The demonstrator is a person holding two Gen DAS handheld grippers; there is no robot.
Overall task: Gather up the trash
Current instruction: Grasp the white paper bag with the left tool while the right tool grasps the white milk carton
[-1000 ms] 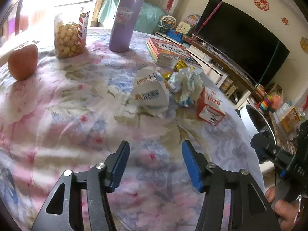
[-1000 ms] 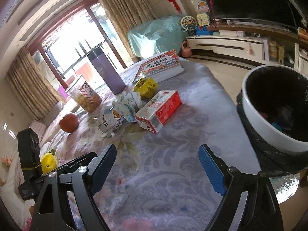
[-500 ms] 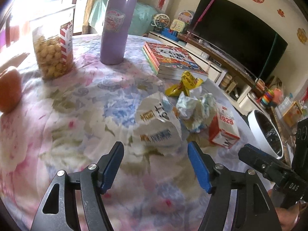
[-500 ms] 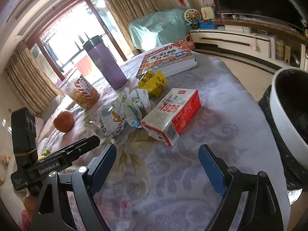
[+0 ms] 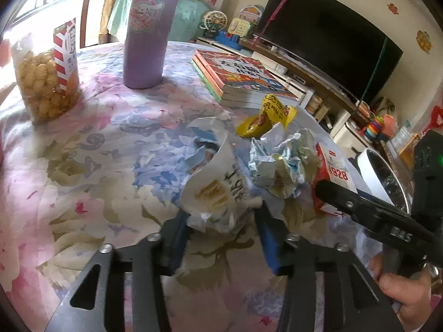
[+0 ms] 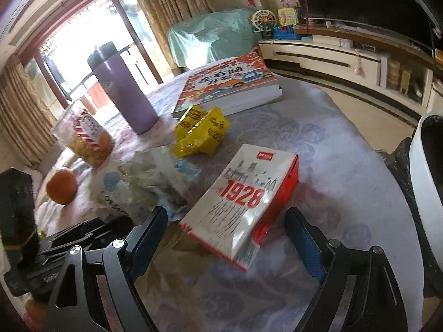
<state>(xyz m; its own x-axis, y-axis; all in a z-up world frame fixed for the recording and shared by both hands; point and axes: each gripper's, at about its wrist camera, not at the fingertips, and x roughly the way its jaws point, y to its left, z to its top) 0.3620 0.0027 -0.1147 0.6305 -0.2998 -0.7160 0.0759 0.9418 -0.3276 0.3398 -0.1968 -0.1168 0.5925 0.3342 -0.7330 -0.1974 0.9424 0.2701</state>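
Left gripper (image 5: 221, 238) fingers spread around white wrapper (image 5: 216, 191), right gripper (image 6: 229, 235) fingers spread around "1928" carton (image 6: 243, 199)

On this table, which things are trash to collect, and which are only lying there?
Trash to collect:
white crumpled bag
crumpled paper ball
yellow wrapper
red and white 1928 carton
bin, where it probably goes

Only lying there:
purple flask
books
snack jar
orange fruit
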